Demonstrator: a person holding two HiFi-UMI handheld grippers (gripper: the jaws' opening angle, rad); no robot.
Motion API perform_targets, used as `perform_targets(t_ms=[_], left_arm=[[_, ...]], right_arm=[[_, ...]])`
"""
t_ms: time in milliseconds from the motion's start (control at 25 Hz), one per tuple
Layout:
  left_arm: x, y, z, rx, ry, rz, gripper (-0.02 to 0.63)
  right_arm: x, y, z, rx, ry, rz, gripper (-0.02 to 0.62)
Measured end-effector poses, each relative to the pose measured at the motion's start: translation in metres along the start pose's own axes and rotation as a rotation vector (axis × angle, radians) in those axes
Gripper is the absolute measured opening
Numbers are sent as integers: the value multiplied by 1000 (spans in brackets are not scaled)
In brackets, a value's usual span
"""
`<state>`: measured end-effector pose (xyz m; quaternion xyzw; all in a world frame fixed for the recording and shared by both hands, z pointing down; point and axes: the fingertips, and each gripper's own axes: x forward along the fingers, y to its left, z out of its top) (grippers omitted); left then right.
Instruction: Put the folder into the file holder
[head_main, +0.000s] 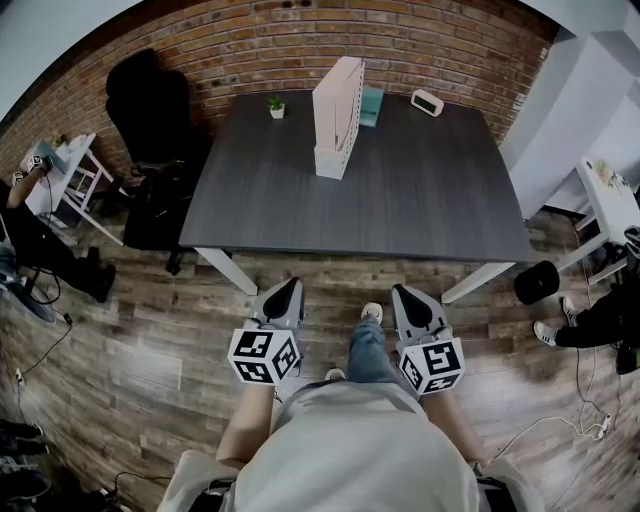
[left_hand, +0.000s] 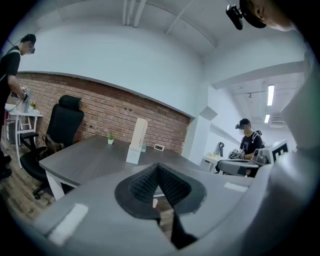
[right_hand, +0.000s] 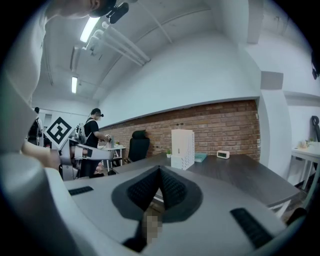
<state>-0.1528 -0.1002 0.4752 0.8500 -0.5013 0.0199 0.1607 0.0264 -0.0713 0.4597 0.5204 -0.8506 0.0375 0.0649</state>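
Tall white file holder (head_main: 337, 118) stands on dark matte rectangular table (head_main: 420, 195).

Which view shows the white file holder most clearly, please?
The head view: the file holder stands large and unblocked on the desk. Both gripper views show it smaller and farther off, side-on.

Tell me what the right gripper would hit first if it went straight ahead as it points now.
Probably the near edge of the dark table, which the shut, empty right gripper faces. If it clears that, the white file holder farther on, slightly right of the line, comes next. Height is unclear.
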Motion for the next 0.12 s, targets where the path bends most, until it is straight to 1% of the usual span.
perform_targets(t_ms=[120], left_arm=[[3, 0, 1, -13, -6, -7, 11]], right_arm=[[2, -3, -3, 5, 4, -1, 2]])
